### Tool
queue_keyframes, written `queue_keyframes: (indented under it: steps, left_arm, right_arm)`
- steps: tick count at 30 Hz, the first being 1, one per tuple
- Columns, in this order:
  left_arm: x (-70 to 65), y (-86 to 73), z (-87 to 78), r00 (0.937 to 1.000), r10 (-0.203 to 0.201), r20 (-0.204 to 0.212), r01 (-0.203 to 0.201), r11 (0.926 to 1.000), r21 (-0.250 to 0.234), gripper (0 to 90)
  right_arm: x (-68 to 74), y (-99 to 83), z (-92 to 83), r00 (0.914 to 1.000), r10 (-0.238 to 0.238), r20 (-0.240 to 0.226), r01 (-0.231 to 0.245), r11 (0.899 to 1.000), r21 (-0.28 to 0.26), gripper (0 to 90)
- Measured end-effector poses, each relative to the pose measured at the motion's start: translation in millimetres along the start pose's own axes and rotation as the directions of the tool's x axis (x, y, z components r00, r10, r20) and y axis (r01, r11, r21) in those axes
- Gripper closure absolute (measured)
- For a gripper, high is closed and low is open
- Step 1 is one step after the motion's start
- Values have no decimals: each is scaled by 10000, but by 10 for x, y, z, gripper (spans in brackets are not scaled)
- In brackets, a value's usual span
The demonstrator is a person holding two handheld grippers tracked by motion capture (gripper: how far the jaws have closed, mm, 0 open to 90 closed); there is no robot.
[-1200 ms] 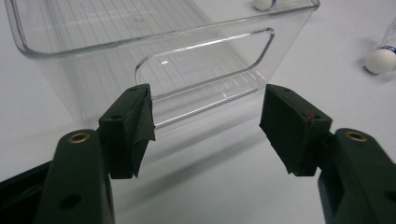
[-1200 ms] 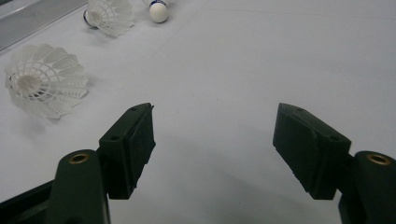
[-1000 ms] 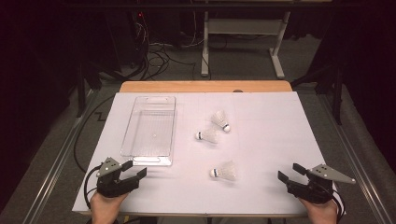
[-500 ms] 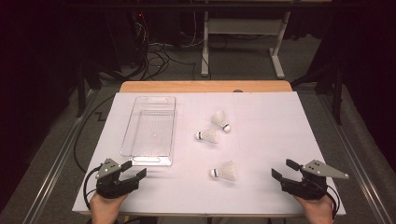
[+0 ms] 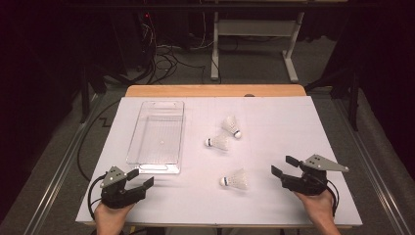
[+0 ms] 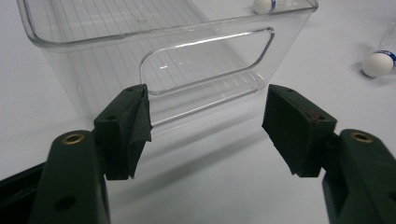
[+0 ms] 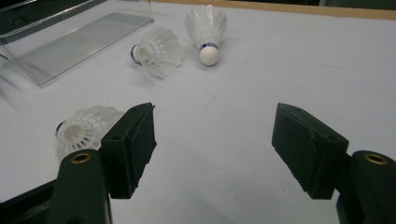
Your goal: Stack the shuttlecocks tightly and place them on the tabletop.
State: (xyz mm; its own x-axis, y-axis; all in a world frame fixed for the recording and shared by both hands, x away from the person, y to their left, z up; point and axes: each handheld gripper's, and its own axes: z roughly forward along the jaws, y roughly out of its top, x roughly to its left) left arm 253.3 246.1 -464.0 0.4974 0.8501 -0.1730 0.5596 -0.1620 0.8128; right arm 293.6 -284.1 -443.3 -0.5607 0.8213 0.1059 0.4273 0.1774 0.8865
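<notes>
The nearest shuttlecock (image 5: 235, 179) lies on its side on the white sheet, well clear of the clear bin (image 5: 156, 137) and on the person's side of it, to the bin's right. Judging by the layout, the work is gathering shuttlecocks into that bin — and none is in yet, for the bin looks empty in the high view. Two more shuttlecocks (image 5: 225, 134) lie close together just to the right of the bin's middle, one with its cork toward the bin, the other angled away.

The right gripper (image 5: 284, 169) is on the far side of the nearest shuttlecock from the bin, its jaws spread and holding nothing; in the right gripper view that shuttlecock (image 7: 84, 130) sits just beside one jaw, not between the two. The left gripper (image 5: 139, 178) rests just before the bin's near end wall, jaws likewise wide apart and empty, looking straight at the bin's handle cut-out (image 6: 205, 60).

So all three pickups seem still to be done. The bin stands on a white-covered table (image 5: 303, 122) with a wooden far edge; beyond it — a dark room, a grey floor with loose cables (image 5: 161, 54) and a pale metal frame (image 5: 252, 34).
</notes>
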Motion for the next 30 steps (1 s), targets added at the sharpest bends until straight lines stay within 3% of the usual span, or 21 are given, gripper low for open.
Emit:
queue_keyframes:
  steps: [14,21,30]
  left_arm:
    - [7,-7,-3,10000,-51,51,51,10000,40,329]
    - [36,-11,-3,9995,-324,47,323,9994,94,326]
    - [28,-11,-4,9996,-292,17,291,9995,96,326]
  right_arm:
    - [36,165,282,9998,86,-160,-87,9999,-55,309]
    - [27,236,378,9992,331,-229,-333,9994,-94,315]
    - [3,364,504,9998,150,-124,-149,9999,88,325]
